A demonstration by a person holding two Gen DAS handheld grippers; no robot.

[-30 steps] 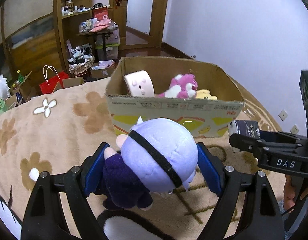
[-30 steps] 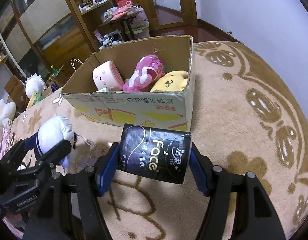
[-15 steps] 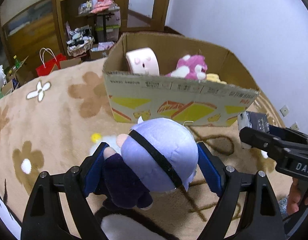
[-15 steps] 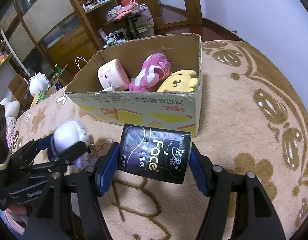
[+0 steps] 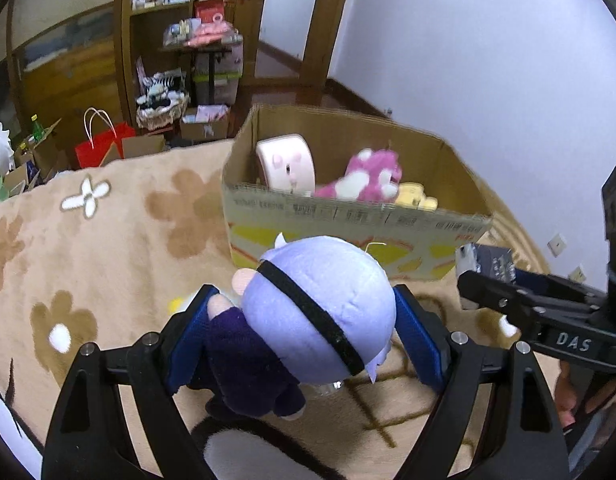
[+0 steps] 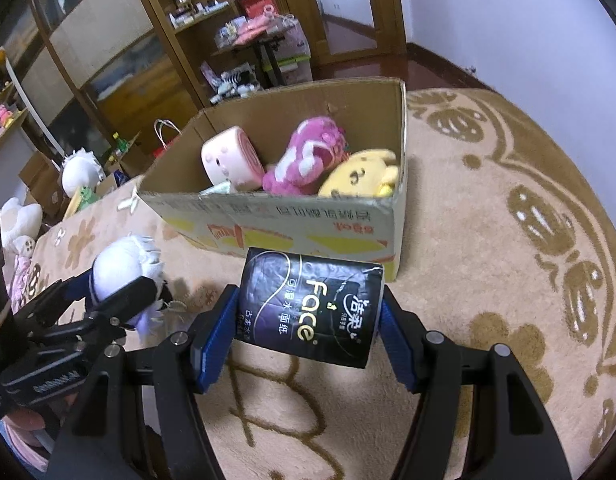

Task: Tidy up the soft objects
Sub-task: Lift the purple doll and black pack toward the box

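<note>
Left gripper (image 5: 304,336) clamps plush doll (image 5: 308,320), right gripper (image 6: 308,312) clamps tissue pack (image 6: 308,304); both now nearer cardboard box (image 6: 292,232) (drop-in looks next).

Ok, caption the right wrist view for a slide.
Right gripper carries tissue pack toward box of plush toys.

A home: wooden shelves (image 6: 196,16), flowered blanket (image 5: 108,232).
</note>
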